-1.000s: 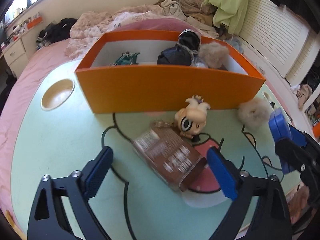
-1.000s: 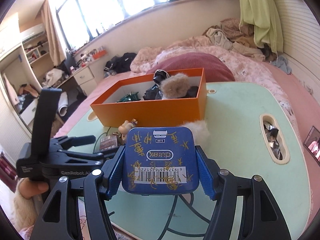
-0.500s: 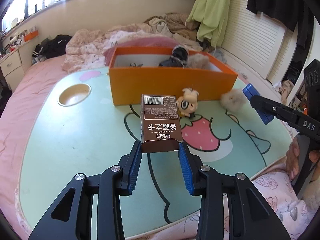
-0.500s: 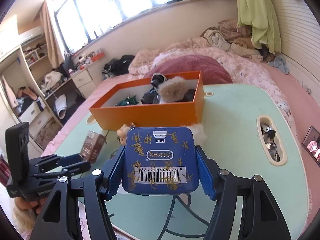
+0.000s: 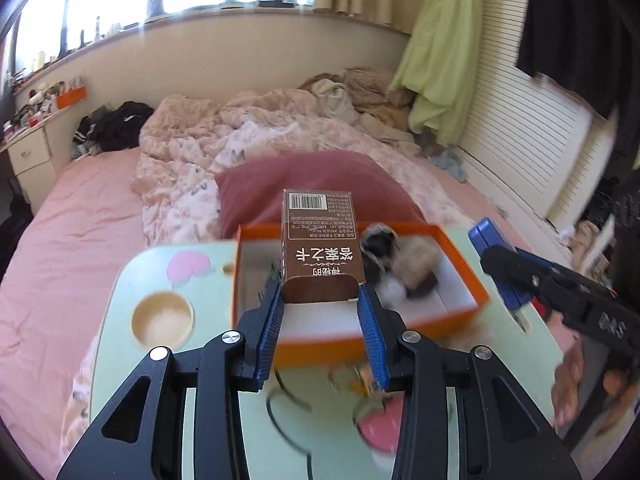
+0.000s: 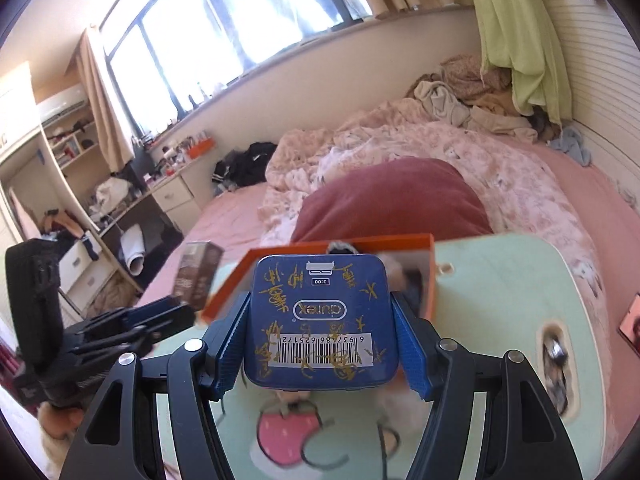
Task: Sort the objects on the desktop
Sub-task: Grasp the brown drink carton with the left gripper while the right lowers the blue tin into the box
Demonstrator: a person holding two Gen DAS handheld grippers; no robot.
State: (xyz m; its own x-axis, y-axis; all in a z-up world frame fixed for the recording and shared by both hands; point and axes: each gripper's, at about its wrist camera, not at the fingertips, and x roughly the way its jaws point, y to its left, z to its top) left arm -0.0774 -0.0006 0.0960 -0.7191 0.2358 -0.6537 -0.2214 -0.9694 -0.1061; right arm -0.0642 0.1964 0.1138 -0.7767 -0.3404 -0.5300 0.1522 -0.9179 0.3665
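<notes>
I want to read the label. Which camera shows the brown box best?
The left wrist view: the brown box is central, its barcode and print facing the camera. The right wrist view shows it small and blurred at the left.

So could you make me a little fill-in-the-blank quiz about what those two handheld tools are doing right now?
1. The left gripper holds a ____ carton with a barcode on its top end.
2. The right gripper is shut on a ____ tin covered in gold writing.
3. Both items are held up in front of the ____ box.
4. That box stands on a pale ____ table.

Missing words: brown; blue; orange; green
</notes>
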